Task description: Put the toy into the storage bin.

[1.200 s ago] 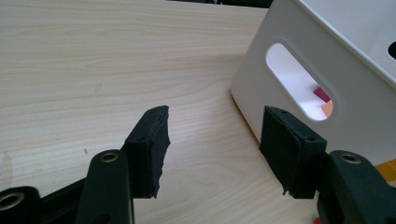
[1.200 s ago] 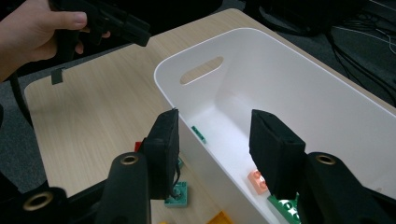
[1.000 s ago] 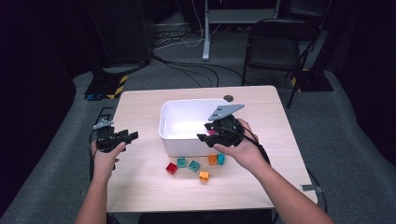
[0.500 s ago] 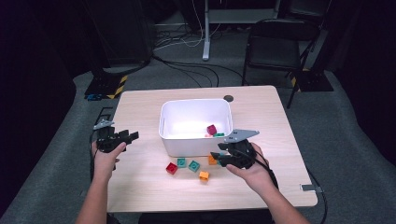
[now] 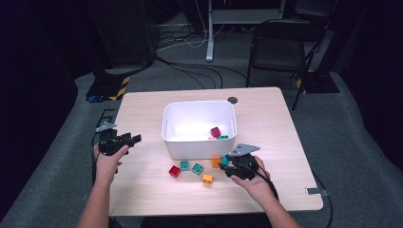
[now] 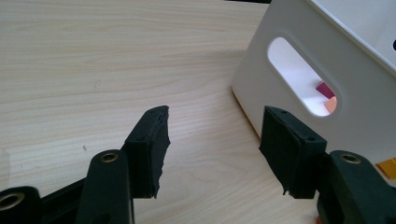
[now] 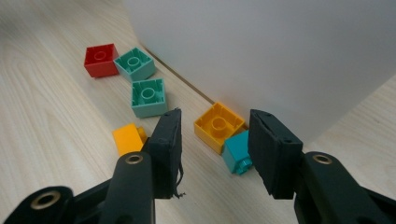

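A white bin (image 5: 190,147) stands mid-table with a magenta brick (image 5: 215,132) and a green one (image 5: 223,137) inside. Just in front of it lie several loose bricks: red (image 7: 100,59), two green (image 7: 149,96), a small orange (image 7: 128,139), a larger orange (image 7: 219,126) and a teal (image 7: 237,153). My right gripper (image 7: 215,116) is low over the larger orange and teal bricks, jaws open on either side of them without touching. Its jaws have narrowed slightly. My left gripper (image 6: 217,112) rests open and empty left of the bin (image 6: 355,93).
The wooden table (image 5: 266,114) has bare room at left, right and along the front edge. A small dark disc (image 5: 232,100) sits behind the bin. On the floor beyond are a black folding chair (image 5: 280,42) and cables.
My right gripper has come down from over the bin to the bricks in front of it. The magenta brick now shows in the bin. The left gripper has not moved.
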A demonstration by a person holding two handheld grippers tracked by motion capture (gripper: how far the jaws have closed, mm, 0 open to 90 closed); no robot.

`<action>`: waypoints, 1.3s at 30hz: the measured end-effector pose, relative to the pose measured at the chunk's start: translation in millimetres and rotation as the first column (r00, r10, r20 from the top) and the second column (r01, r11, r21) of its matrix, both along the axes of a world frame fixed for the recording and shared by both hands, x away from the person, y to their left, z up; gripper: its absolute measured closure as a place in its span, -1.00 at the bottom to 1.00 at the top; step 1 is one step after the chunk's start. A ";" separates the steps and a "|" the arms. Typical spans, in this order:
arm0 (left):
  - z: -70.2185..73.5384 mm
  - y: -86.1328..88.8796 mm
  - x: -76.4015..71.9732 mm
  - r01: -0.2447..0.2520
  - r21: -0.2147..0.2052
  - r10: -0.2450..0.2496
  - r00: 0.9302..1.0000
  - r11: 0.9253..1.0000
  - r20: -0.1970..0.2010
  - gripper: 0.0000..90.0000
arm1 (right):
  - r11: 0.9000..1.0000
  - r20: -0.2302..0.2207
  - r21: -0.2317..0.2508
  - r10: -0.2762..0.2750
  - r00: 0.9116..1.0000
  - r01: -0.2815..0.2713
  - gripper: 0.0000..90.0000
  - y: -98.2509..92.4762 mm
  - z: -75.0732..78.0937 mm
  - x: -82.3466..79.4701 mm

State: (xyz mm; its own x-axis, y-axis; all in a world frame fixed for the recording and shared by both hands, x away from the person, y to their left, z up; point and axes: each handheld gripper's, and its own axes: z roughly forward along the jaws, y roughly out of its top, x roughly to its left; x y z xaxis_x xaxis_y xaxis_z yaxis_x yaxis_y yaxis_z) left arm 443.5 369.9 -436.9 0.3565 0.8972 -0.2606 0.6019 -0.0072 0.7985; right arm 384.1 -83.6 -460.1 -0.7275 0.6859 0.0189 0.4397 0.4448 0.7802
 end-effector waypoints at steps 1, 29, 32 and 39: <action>0.0 0.0 0.0 0.000 0.000 0.000 1.000 1.000 0.001 -0.08 | 1.000 0.001 -0.005 -0.006 1.000 0.006 0.21 -0.2 -2.9 0.5; -1.0 0.4 1.0 -0.001 0.001 0.001 1.000 1.000 0.001 -0.08 | 0.995 -0.069 -0.080 -0.062 0.996 0.056 0.04 0.7 -43.2 26.5; -0.7 -0.3 0.7 0.000 0.001 0.000 1.000 1.000 -0.002 -0.08 | 0.995 -0.086 -0.076 -0.065 0.994 0.058 0.07 0.5 -45.0 26.4; -0.7 0.0 0.8 0.000 0.001 0.000 1.000 1.000 0.000 -0.08 | 0.998 -0.105 -0.059 -0.024 0.994 0.018 0.18 -1.3 -41.4 16.2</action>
State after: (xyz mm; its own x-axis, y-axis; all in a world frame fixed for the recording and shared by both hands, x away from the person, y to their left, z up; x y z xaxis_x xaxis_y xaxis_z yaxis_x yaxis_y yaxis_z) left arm 444.2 369.8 -437.6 0.3569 0.8974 -0.2595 0.6018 -0.0084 0.7986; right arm 400.4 -84.9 -501.5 -0.7087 0.7033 0.0548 0.5281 0.4774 0.7023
